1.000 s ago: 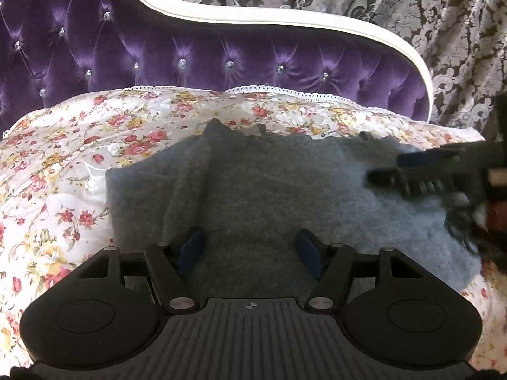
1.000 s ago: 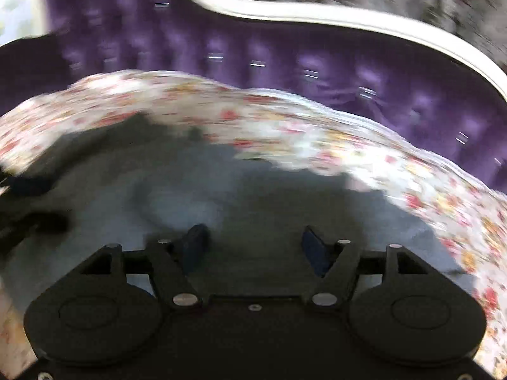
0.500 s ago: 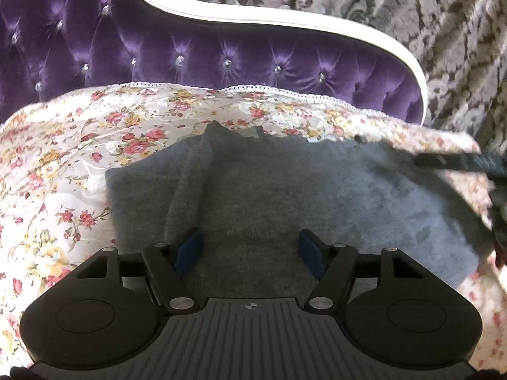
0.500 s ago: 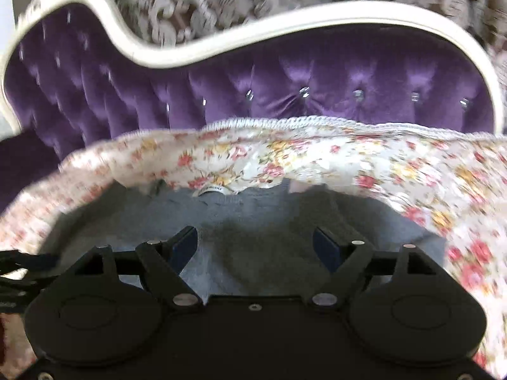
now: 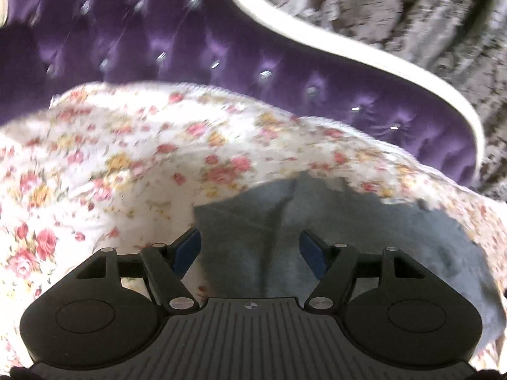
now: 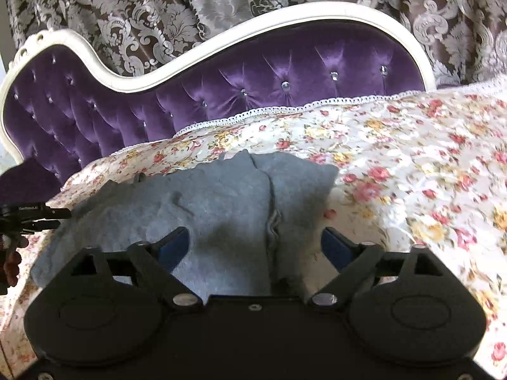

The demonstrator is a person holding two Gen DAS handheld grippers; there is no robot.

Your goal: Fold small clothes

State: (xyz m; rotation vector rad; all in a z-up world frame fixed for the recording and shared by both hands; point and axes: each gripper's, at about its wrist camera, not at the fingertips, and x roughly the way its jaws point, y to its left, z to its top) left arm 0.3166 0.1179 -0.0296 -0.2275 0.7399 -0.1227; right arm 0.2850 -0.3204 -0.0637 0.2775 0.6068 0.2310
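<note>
Left gripper (image 5: 250, 250), as we see from its own blurred view, hangs spread wide and empty over the near left edge of the grey garment (image 5: 364, 247) on the floral bedspread (image 5: 133, 158). Our right gripper (image 6: 255, 247) likewise gapes unloaded above the garment's (image 6: 215, 202) right fold, with the purple tufted headboard (image 6: 272, 72) far behind.

I see the garment (image 6: 221, 202) lying on the cover (image 6: 412, 171), which lies on the sofa; its backrest (image 6: 253, 85) stands behind, the curtain (image 6: 190, 6) behind that. Both grippers hang over the garment's near edge.
</note>
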